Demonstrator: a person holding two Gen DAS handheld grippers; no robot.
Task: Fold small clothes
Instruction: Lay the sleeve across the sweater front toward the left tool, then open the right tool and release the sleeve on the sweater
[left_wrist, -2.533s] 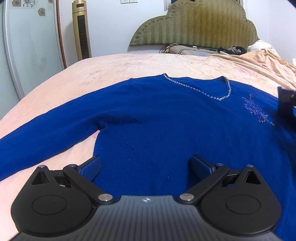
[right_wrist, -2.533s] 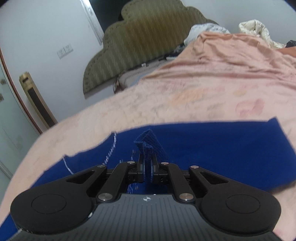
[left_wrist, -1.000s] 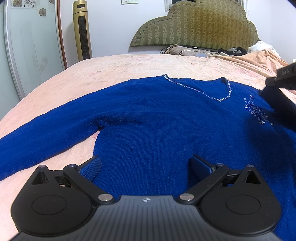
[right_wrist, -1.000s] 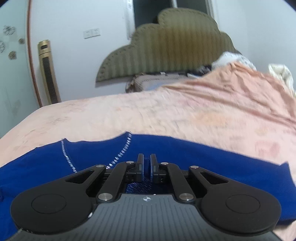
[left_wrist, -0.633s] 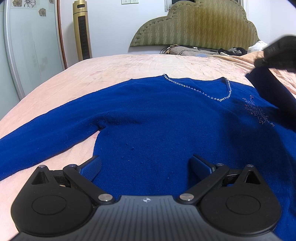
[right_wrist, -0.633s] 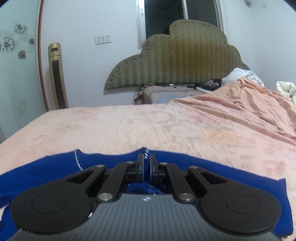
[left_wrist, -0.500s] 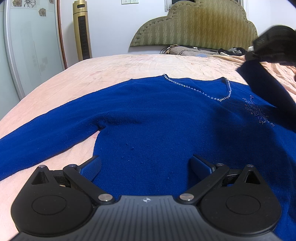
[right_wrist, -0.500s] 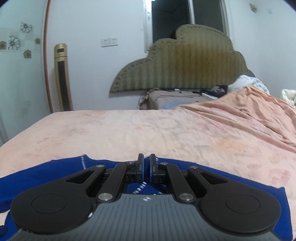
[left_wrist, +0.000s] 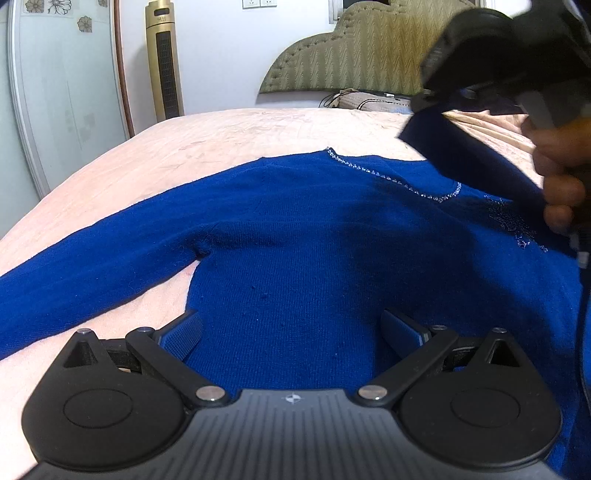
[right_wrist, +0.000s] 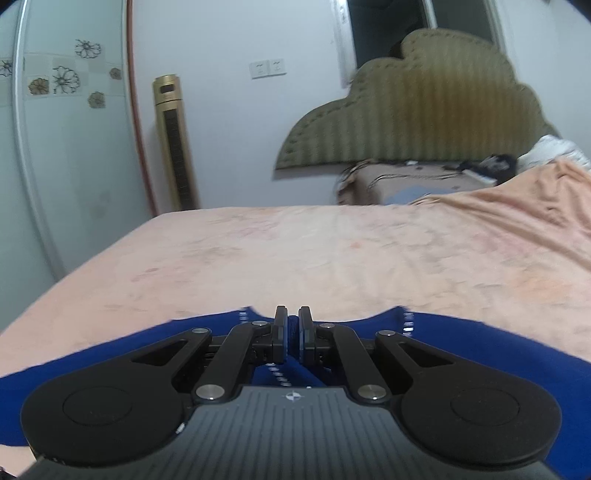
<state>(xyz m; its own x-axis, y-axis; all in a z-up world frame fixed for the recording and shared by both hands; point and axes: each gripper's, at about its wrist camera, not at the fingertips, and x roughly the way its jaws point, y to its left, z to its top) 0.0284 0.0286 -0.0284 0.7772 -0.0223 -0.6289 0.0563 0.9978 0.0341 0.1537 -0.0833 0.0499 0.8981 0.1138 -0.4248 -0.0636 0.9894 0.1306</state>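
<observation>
A dark blue sweater (left_wrist: 303, 236) with a beaded neckline lies flat on the pink bed, its left sleeve (left_wrist: 85, 266) stretched out to the left. My left gripper (left_wrist: 291, 328) is open, low over the sweater's lower body. My right gripper (right_wrist: 291, 325) is shut on the sweater's right sleeve (left_wrist: 469, 158) and holds it lifted above the chest, near the neckline. In the left wrist view the right gripper (left_wrist: 428, 103) shows at the upper right with the sleeve hanging from it. In the right wrist view the sweater (right_wrist: 480, 354) spreads below the jaws.
The pink bedsheet (left_wrist: 258, 129) runs back to a green headboard (left_wrist: 354, 55) with a pillow and clutter at its foot. A gold tower fan (left_wrist: 164, 62) and a glass door (left_wrist: 62, 92) stand on the left. Crumpled pink bedding (right_wrist: 535, 199) rises at the right.
My right gripper has carried the right sleeve up and leftward across the sweater toward the neckline. The left gripper has stayed still and open.
</observation>
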